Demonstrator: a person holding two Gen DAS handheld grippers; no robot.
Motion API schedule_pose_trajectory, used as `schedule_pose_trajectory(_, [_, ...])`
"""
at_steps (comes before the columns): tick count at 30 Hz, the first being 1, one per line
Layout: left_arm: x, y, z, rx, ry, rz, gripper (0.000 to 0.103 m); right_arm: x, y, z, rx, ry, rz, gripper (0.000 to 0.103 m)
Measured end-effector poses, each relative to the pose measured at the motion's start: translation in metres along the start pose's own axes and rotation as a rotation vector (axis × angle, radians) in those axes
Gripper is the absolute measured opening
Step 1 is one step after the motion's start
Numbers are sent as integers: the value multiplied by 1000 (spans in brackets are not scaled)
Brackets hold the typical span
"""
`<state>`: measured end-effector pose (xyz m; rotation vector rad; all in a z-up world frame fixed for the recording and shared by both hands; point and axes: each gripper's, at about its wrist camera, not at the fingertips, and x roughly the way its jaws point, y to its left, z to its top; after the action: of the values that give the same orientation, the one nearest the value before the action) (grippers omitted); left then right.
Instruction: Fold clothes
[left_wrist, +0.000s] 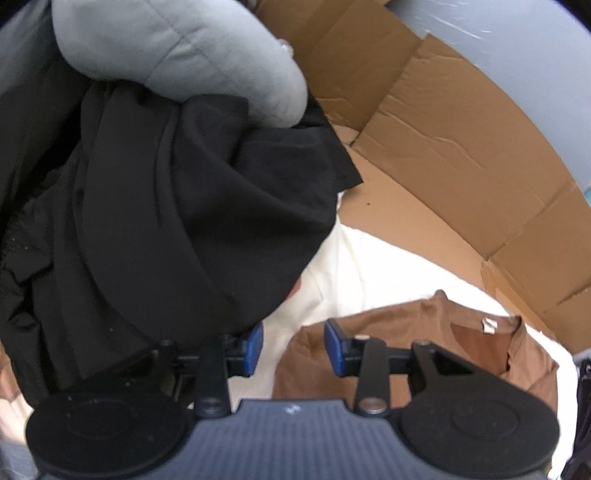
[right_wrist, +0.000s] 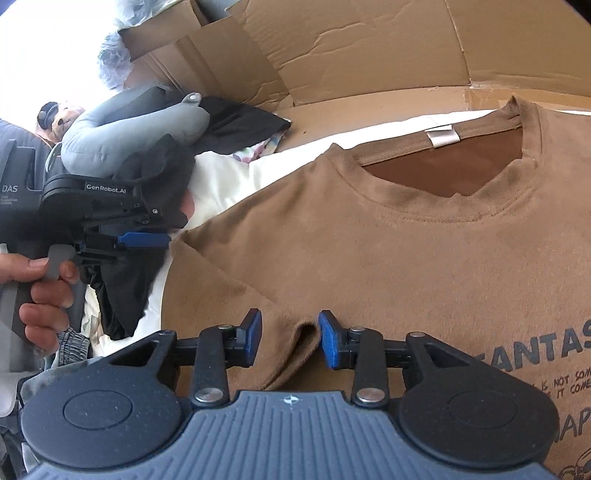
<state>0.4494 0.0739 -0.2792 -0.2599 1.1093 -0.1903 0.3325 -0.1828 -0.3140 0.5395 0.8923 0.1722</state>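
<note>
A brown T-shirt lies flat, front up, on a white sheet, its collar and white label at the far side. My right gripper is low over the shirt's left shoulder area with its jaws apart. A small raised ridge of brown fabric stands between the blue pads, and the left pad is clear of it. My left gripper hangs open over the shirt's left edge and the sheet, nothing in it. A hand holds the left gripper beside the sleeve.
A heap of black clothes with a grey neck pillow on top lies to the left. Cardboard panels wall off the far side; they also show in the right wrist view as cardboard. Dark print marks the shirt's chest.
</note>
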Motion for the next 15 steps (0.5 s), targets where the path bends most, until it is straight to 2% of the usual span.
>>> schedule_pose_trajectory(4, [2, -6, 2, 27, 27, -1, 37, 2, 2, 2, -18, 9, -2, 36])
schedule_pose_trajectory(5, [3, -8, 2, 40, 36, 0, 37, 2, 2, 2, -20, 11, -5, 33])
schedule_pose_trajectory(7, [8, -13, 0, 78, 67, 13, 34, 3, 2, 2, -25, 15, -9, 24])
schedule_pose_trajectory(8, [10, -14, -2, 93, 78, 26, 25, 3, 2, 2, -28, 17, -11, 17])
schedule_pose_trajectory(9, [12, -14, -2, 105, 83, 43, 22, 3, 2, 2, -30, 18, -13, 5])
schedule_pose_trajectory(10, [14, -13, -3, 109, 84, 57, 17, 3, 2, 2, -33, 20, -16, 1])
schedule_pose_trajectory(11, [15, -11, -2, 105, 81, 67, 11, 4, 2, 2, -35, 22, -18, 1])
schedule_pose_trajectory(15, [17, -2, 2, 87, 63, 89, 8, 1, 3, 2, -65, -3, -39, 1])
